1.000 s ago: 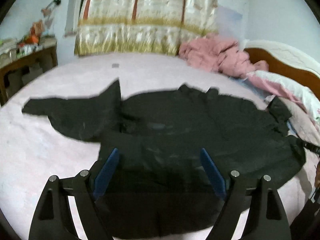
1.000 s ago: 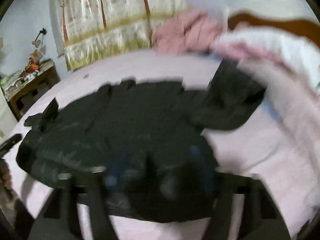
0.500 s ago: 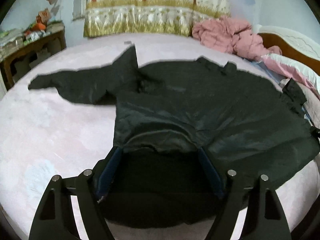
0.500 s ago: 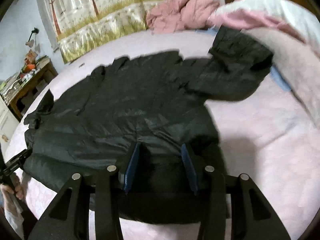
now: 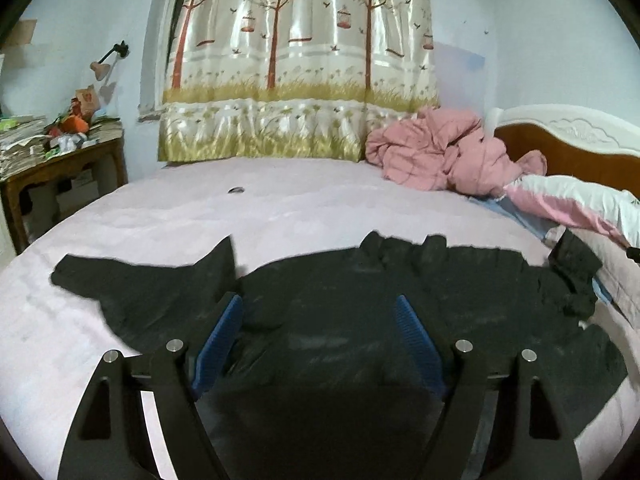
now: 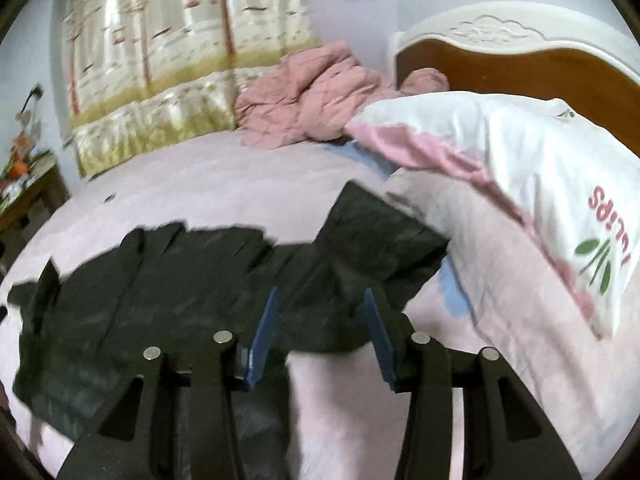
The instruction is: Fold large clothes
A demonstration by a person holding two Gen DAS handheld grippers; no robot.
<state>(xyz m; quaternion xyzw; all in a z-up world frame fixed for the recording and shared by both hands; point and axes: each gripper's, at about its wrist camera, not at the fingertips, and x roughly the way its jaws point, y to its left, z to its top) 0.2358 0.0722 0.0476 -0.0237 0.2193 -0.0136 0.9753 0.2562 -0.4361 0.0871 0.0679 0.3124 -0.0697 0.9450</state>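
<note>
A large black jacket (image 5: 340, 280) lies spread front-up on the pink bed sheet (image 5: 160, 216), its left sleeve (image 5: 140, 288) stretched out to the left. My left gripper (image 5: 318, 304) hovers over the jacket's lower body, open wide, and its blue pads (image 5: 218, 340) touch no cloth. In the right wrist view the jacket (image 6: 180, 280) fills the lower left, and its right sleeve (image 6: 380, 240) lies bent up against the pillow. My right gripper (image 6: 321, 294) hangs above the sleeve's armpit, jaws opening, with fabric below but none pinched.
A crumpled pink quilt (image 5: 436, 152) and a white-and-pink pillow (image 6: 520, 168) lie by the wooden headboard (image 5: 580, 156) on the right. A cluttered wooden table (image 5: 60, 164) stands at the left. The tree-print curtain (image 5: 300, 80) hangs behind the bed. A small dark object (image 5: 236, 190) lies on the sheet.
Both grippers have lifted and tilted up, showing more curtain and headboard. The right gripper shifted right toward the sleeve and its jaws widened. The bunched hem by the left jaws now lies flat.
</note>
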